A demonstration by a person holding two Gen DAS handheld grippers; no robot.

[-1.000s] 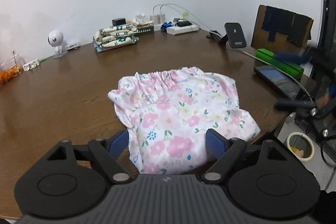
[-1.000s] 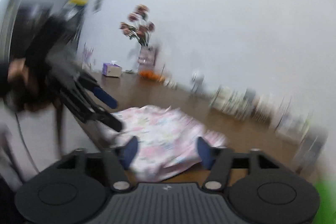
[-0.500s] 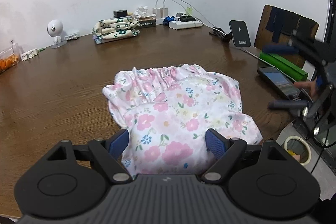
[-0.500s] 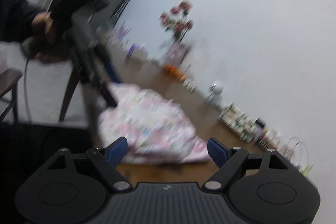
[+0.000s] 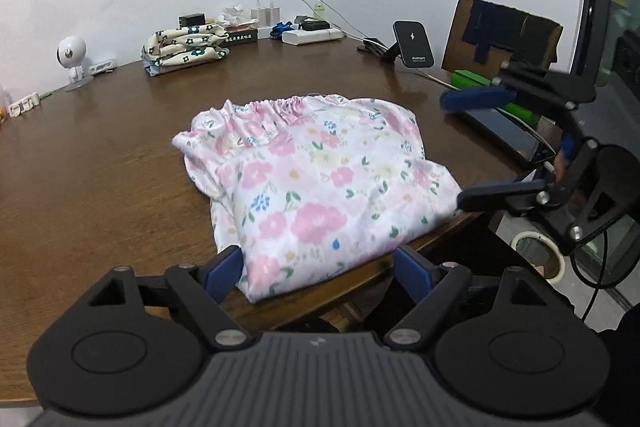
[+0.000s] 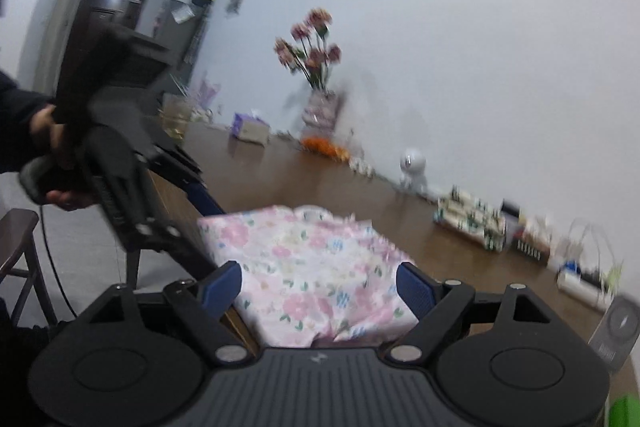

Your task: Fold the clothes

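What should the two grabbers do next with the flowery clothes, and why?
Probably the left gripper should ease forward and pinch the near edge of the pink floral garment. Both grippers are open and hold nothing, the right gripper too, and the garment lies bunched at the table edge.

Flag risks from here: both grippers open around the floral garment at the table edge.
1. The floral garment overhangs the table edge; a shallow pinch by the left gripper could drag it off.
2. The right gripper works beside the phone and its cable; a sweep could snag them.
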